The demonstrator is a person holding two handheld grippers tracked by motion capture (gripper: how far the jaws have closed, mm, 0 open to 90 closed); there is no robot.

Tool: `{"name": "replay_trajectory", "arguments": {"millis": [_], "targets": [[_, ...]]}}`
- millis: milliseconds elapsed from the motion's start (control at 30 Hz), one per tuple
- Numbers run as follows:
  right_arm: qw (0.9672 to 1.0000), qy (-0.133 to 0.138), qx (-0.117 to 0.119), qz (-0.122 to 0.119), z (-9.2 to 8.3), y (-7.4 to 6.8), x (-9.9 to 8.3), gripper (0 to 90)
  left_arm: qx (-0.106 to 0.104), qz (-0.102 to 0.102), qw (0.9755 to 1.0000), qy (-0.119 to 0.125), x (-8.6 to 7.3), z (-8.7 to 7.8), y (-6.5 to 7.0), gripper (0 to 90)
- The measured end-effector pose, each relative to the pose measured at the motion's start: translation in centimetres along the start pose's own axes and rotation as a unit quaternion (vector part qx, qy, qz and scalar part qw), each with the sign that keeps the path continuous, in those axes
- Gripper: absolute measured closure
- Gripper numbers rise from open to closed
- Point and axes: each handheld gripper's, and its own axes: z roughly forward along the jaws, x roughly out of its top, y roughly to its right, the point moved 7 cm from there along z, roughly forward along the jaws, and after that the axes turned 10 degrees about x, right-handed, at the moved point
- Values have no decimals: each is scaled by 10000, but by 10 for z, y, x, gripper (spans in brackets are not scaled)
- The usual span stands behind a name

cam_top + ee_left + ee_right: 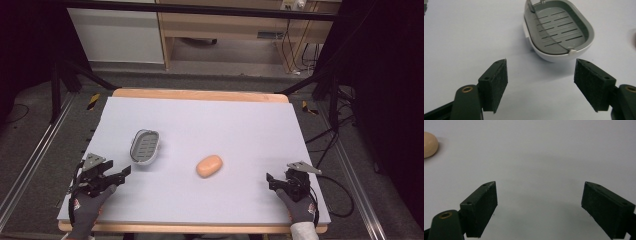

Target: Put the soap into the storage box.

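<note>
Grey carpet floor [35,130]; wooden desk [225,25] behind; black frame [200,9].

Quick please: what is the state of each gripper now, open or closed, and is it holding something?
Left gripper: open, holding nothing; the soap dish lies just ahead.
Right gripper: open, holding nothing; the soap bar lies apart from it.

One soap dish [144,147] sits on the worktop [240,125] — grey slotted insert in a white shell. One bar of soap [209,165] — peach, rounded — lies beside it. Two hand-held grippers are there: the left hand-held gripper [121,174] and the right hand-held gripper [270,181], each with two black jaws.
</note>
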Motion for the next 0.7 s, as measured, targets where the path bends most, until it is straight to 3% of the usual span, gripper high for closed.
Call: {"name": "replay_trajectory", "arguments": {"millis": [233,700], "targets": [[10000,37,46,-75,-1,-3,1,122,-134,103,9998,-39,0,0,14,272],[9998,91,62,-148,-1,-4,3,107,-388,309,9987,116,7,-4,46,273]]}}
